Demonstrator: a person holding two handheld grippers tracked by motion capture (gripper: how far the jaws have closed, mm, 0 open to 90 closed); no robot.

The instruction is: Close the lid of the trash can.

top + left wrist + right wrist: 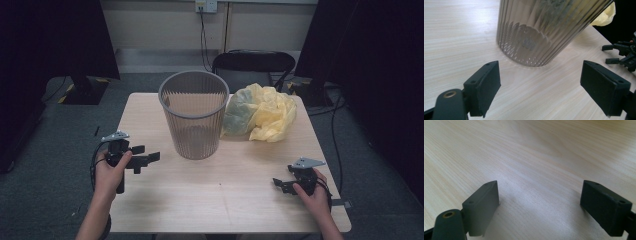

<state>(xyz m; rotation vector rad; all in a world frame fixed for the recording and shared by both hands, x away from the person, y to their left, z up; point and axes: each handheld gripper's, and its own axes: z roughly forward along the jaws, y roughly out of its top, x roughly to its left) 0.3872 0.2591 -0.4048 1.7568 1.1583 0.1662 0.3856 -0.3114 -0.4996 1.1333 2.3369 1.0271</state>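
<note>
We see the left gripper (148,158) held above the left part of the wooden table (235,200), its jaws spread wide and holding nothing, pointed toward the ribbed grey wastebasket (194,112). The wastebasket stands upright near the table's centre, slightly toward the far edge; in the left gripper view its base (529,45) lies just ahead of the open jaws, not touching them. A crumpled yellow plastic bag (260,112) rests just beside the wastebasket, to its right. The right gripper (279,185) sits low near the table's right front corner, jaws likewise wide apart and empty over bare wood.
</note>
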